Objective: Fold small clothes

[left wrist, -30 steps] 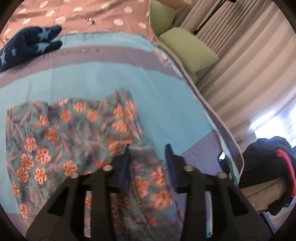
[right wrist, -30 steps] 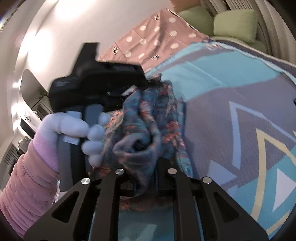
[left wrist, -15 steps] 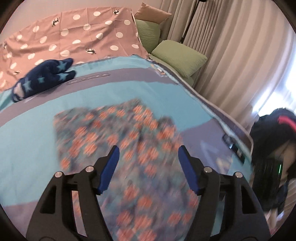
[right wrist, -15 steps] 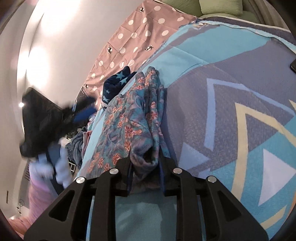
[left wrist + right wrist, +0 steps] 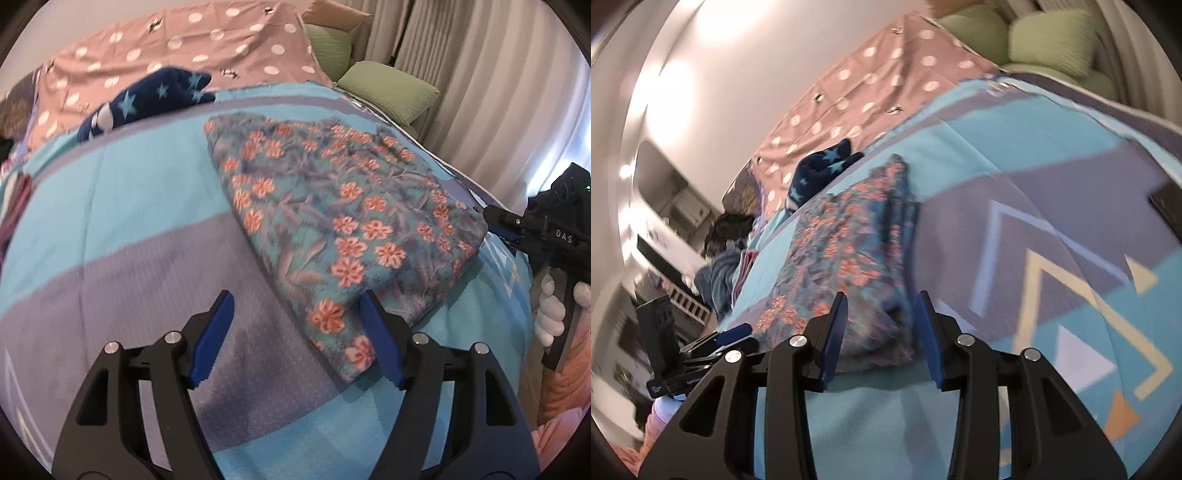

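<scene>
A teal garment with orange flowers (image 5: 332, 206) lies folded on the blue and grey blanket (image 5: 140, 266). My left gripper (image 5: 297, 332) hovers near its front corner; its jaws are opening and hold nothing, the corner lying just inside the right finger (image 5: 380, 343). In the right wrist view the same floral garment (image 5: 846, 254) has a folded edge between the jaws of my right gripper (image 5: 882, 332); they are opening and the pads stand off the cloth. The right gripper (image 5: 506, 229) also shows at the garment's far right edge. The left gripper (image 5: 738, 332) sits low left.
A navy garment with light stars (image 5: 147, 99) lies behind the floral one, by a pink polka-dot sheet (image 5: 221, 44). Green pillows (image 5: 388, 88) and curtains (image 5: 498, 92) line the far side. More clothes (image 5: 724, 258) are piled at the bed's left. A dark flat object (image 5: 1167, 206) lies right.
The left gripper let go of the floral cloth, opened wide and drew back to the garment's near corner. The right jaws spread off the bunched fold. The garment now lies flat and folded.
</scene>
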